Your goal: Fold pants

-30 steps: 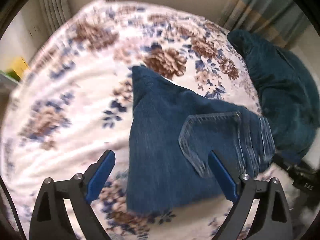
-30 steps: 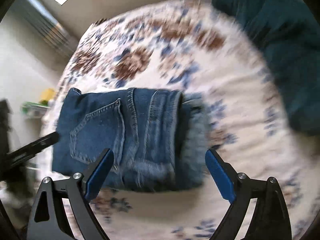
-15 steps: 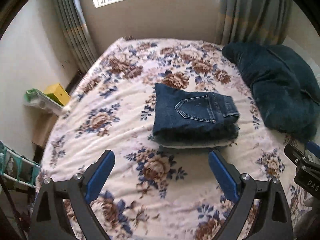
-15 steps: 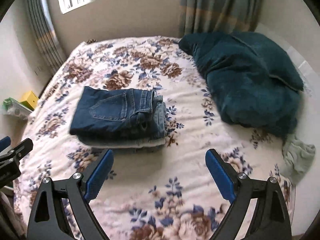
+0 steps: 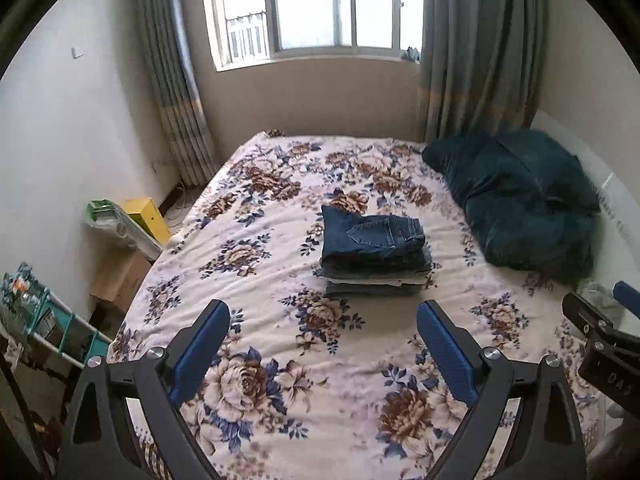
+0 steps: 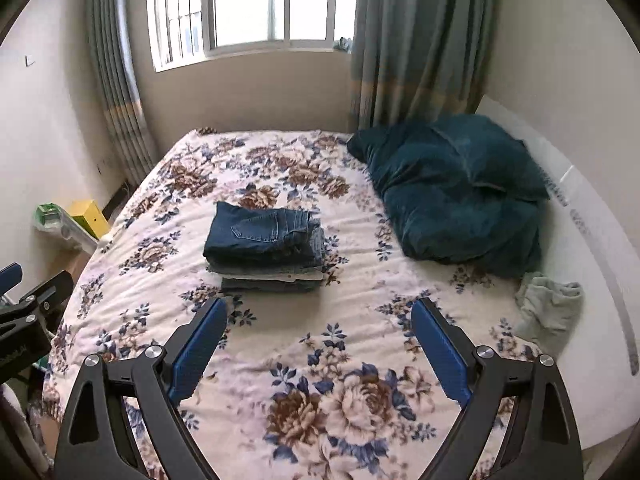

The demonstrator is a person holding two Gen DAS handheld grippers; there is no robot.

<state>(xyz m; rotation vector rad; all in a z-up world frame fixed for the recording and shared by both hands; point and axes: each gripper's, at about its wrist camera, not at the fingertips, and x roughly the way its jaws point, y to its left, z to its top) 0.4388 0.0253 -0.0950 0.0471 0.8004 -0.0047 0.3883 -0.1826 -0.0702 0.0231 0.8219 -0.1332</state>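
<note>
Folded jeans (image 5: 370, 234) sit on top of a small stack (image 5: 376, 276) of folded garments near the middle of a floral bed (image 5: 280, 408), back pocket up, with both hand-held grippers held high and well apart from the pile. The left gripper (image 5: 322, 346) has its blue pads spread wide and carries nothing; the right gripper (image 6: 318, 340) is likewise wide open and empty, its body also showing at the edge of the left view. A dark teal blanket (image 6: 456, 196) lies bunched along the right side of the bed, near the stack but not touching it, and a pale green cloth (image 6: 550, 306) rests at the bed's right edge.

From the way the pile lies, the fold itself looks finished and the step in hand appears to be a step back and a check. Doing that well means leaving the jaws open and clear of the fabric, so no pad snags a waistband and drags the top layer askew. The top pair's right end looks slightly bulged and overhangs the layer below; if any tidying is judged necessary, a light press with the flat of one pad on that edge, while the other gripper steadies the far side, would likely square it without toppling the stack. Denim is stiff and tends to spring open at a fold, so a downward push is probably safer than a pinch and pull.
</note>
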